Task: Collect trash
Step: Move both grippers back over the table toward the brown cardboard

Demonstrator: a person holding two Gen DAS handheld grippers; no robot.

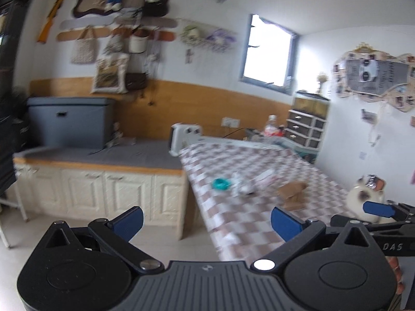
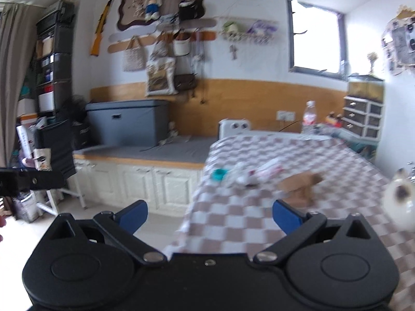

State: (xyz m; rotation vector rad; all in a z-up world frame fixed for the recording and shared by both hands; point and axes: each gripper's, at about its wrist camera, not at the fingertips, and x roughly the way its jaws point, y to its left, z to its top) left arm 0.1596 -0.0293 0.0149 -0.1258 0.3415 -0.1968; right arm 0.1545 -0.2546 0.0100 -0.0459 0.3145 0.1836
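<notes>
- The left gripper [image 1: 206, 223] is held in the air off the near corner of the table [image 1: 259, 223]; its blue fingers [image 1: 129, 222] are spread wide apart and nothing is gripped.
- The right gripper [image 2: 208, 216] is likewise held above the table's near edge, its fingers [image 2: 286, 216] wide apart and empty.
- In the left view, part of the right gripper is seen at 3 o'clock.
- The trash is seen on the checked cloth at mid-table, well apart from both grippers: a teal piece [image 1: 221, 184], crumpled white wrappers [image 1: 242, 185] just beside it at its 3 o'clock, and brown paper [image 1: 293, 193] further toward 3 o'clock.
- In the right view the same row is found at 12 o'clock from the fingers: teal piece [image 2: 219, 174], wrappers [image 2: 255, 173], brown paper [image 2: 301, 185].
- A bottle [image 2: 309, 116] is stood at the table's far end.
- A cat [image 2: 399, 199] is seen at the table's 3 o'clock edge.
- Both views are blurred, so finer detail cannot be told.
</notes>
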